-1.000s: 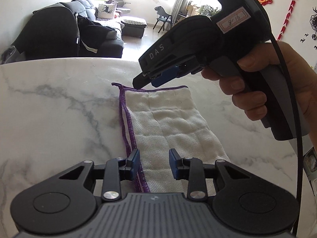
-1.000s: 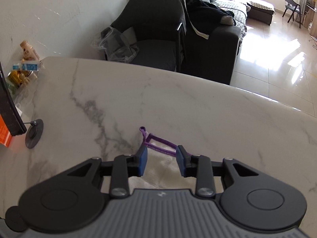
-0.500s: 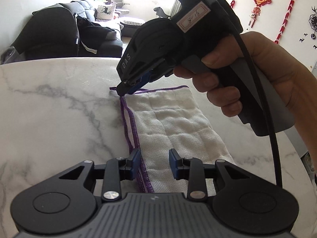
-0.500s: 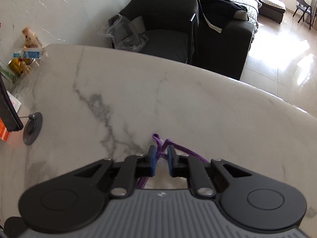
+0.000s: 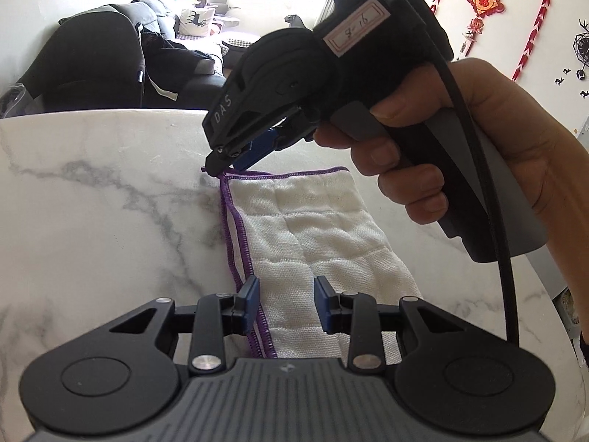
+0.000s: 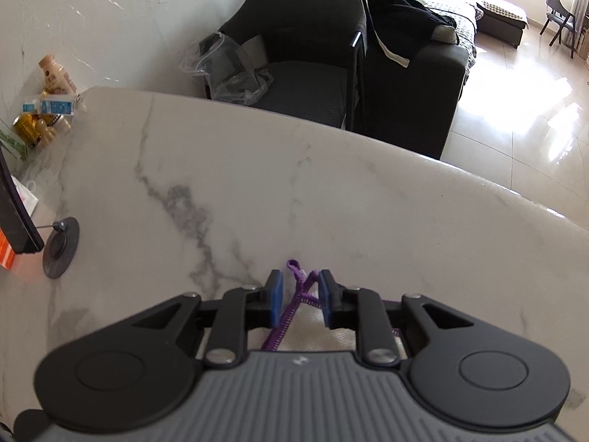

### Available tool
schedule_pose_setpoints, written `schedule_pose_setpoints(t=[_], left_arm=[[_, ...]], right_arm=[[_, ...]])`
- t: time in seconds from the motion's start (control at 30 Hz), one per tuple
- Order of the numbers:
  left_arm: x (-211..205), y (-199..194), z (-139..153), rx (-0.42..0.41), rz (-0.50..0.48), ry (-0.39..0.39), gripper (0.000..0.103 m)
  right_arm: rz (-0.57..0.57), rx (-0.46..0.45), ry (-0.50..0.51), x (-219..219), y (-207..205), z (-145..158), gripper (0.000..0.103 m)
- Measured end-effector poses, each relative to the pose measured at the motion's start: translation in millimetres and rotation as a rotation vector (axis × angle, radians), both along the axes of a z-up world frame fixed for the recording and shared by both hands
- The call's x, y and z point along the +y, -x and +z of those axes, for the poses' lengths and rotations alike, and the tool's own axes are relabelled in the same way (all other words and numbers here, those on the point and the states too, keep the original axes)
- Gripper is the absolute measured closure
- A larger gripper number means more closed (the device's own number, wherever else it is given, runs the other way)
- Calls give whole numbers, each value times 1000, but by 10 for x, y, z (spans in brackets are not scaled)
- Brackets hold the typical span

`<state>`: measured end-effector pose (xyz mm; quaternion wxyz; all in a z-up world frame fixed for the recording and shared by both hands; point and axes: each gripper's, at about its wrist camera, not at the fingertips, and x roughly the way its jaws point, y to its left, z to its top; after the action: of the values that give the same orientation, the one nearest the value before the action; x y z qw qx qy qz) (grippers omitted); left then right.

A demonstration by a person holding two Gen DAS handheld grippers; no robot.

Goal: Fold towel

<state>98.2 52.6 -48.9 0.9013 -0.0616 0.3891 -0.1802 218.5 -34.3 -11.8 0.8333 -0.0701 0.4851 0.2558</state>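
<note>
Since a second ago the right gripper [image 6: 300, 296] has slid over to the far left corner of the towel [image 5: 316, 235], pinched nearly closed there, and its jaws are now opening again. That purple corner loop stands up in the gap between the blue pads [image 6: 275, 300], not pressed by either one. From the left wrist view you can see a hand [image 5: 460, 154] wrapped around the right gripper's chunky black pistol handle, tip angled down onto that corner.

The towel itself is a white, quilted, gauzy cloth with purple stitched edging, folded into a long strip and lying flat on the glossy white marble table [image 5: 103, 221] with grey veins.

The left gripper [image 5: 286, 302] hasn't budged: it hovers at the near end of the strip, fingers apart and straddling the purple edge, with nothing clamped.

Behind the table there's a dark rounded fabric armchair [image 6: 305, 37].
</note>
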Motion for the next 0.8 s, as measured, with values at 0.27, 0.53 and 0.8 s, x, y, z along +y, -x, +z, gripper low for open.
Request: schedule_pose_setpoints(t=[0.27, 0.53, 0.8], left_arm=[[42, -17, -8, 4, 11, 7, 70], [74, -20, 98, -34, 18, 36, 70], [37, -73, 7, -23, -13, 37, 70]], right_arm=[[4, -22, 39, 27, 38, -35, 97], [-16, -74, 2, -36, 66, 124, 98], [-42, -63, 1, 23, -40, -45, 98]])
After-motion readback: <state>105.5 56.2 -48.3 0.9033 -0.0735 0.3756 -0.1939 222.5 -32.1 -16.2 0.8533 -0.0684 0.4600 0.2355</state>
